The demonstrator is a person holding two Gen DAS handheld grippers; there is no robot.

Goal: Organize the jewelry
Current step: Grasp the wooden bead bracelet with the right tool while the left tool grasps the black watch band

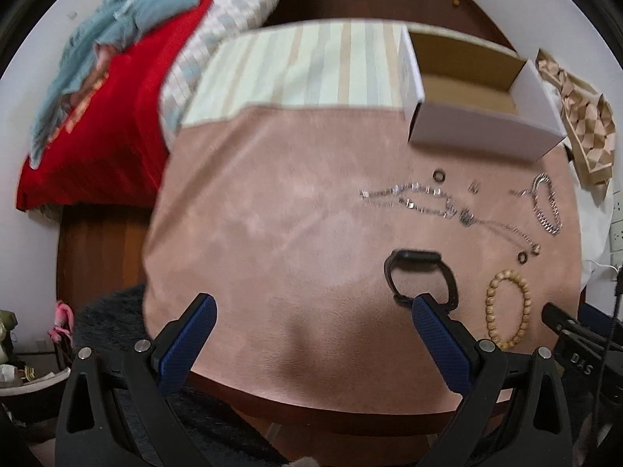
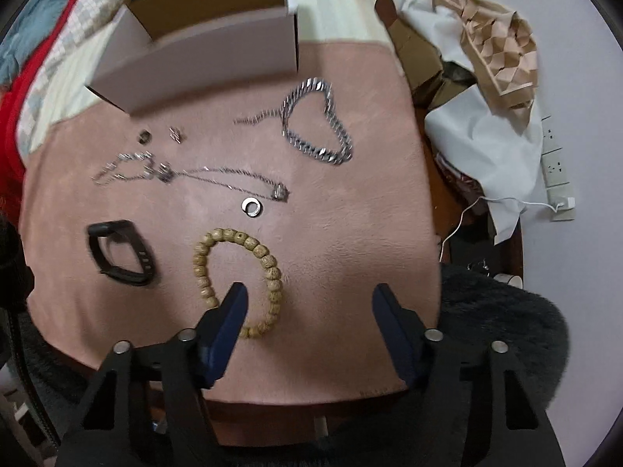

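While my right tongs [image 2: 309, 303] hang open over the near edge of the tabletop [image 2: 350, 241], the wooden bead bracelet [image 2: 237, 268] lies just ahead and to their left, one finger inside its loop, nothing gripped. Its oval runs away from me. My left tongs [image 1: 311, 309], also open and empty, sit nearer the black watch band [image 1: 420, 276]. At the far edge, the white cardboard box [image 2: 210, 58] stands open, apparently empty.
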